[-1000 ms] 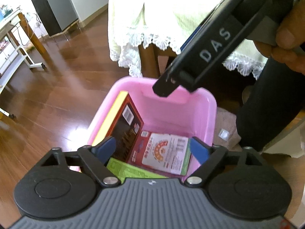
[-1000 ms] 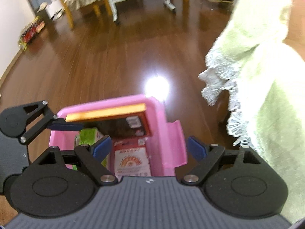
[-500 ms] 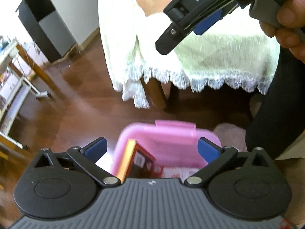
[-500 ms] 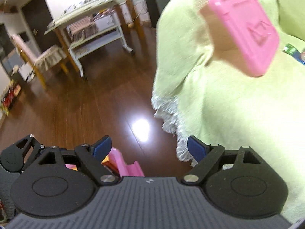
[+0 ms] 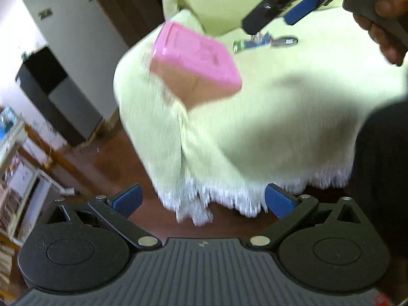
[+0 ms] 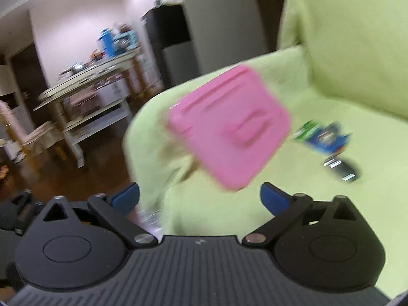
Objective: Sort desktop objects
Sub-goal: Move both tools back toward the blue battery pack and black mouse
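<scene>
A pink lid [image 5: 196, 56] lies tilted at the near left corner of the green-clothed table [image 5: 280, 117], on something tan that is too blurred to name. The right wrist view shows the same pink lid [image 6: 229, 127] just beyond my right gripper [image 6: 199, 196], which is open and holds nothing. Further right on the cloth lie a blue and green packet [image 6: 321, 135] and a small dark object [image 6: 341, 169]. My left gripper [image 5: 201, 201] is open and empty, below the table's fringed edge. The right gripper [image 5: 270, 23] hovers over the packet [image 5: 255, 42].
A person's hand [image 5: 382, 25] holds the right gripper, and dark clothing [image 5: 382, 165] fills the right side. A white lace fringe [image 5: 229, 196] hangs over the wooden floor [image 5: 107, 168]. A cluttered side table [image 6: 89, 86] and a black cabinet [image 5: 51, 91] stand at the left.
Both grippers have risen from the pink bin on the floor to table height. The bin has dropped out of view; the lid and small items have come into view.
</scene>
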Tool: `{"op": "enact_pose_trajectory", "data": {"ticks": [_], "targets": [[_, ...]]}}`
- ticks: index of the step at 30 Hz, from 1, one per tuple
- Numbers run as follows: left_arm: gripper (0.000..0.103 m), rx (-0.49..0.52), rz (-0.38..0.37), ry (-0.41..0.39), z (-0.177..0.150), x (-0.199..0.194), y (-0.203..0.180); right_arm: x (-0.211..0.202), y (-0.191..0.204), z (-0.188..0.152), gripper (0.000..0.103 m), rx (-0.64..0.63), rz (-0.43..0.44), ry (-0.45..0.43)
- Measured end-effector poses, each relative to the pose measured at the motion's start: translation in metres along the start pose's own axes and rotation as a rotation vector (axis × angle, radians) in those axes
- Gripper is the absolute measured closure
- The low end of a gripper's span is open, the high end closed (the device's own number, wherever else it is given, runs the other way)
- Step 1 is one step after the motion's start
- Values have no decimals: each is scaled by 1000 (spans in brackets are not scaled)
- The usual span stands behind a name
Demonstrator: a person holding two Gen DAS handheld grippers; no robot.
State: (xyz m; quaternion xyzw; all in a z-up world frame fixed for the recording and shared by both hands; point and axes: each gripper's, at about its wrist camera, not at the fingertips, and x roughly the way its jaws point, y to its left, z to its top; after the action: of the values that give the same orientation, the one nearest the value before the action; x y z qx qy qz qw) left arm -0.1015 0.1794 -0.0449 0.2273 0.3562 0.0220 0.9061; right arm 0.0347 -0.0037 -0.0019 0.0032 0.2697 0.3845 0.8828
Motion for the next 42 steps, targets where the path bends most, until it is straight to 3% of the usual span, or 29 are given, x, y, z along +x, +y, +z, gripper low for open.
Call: {"op": "enact_pose_trajectory", "data": {"ticks": [4, 10, 18, 23, 27, 33, 37, 42], "targets": [[1, 34, -21, -47, 32, 9, -9, 2, -43, 6, 1, -22, -90, -28], [1, 95, -29, -128, 83, 32, -26, 25, -100, 10, 1, -86, -184, 33], [1, 145, -100, -175, 144, 91, -64, 55, -126, 17, 1, -291, -284, 30], [1, 187, -135, -178, 163, 123, -87, 69, -155, 16, 2, -223, -241, 91], [1, 194, -155, -167, 173, 143, -97, 84, -177, 18, 17, -167, -160, 130], [1, 204, -185, -152, 187, 173, -113, 107, -180, 13, 43, -203, -101, 181], [2, 207, -207, -142, 195, 192, -123, 119, -168, 7, 47, -287, -115, 205], [2, 210, -229, -140, 192, 197, -127, 130, -170, 7, 50, -269, -108, 218]]}}
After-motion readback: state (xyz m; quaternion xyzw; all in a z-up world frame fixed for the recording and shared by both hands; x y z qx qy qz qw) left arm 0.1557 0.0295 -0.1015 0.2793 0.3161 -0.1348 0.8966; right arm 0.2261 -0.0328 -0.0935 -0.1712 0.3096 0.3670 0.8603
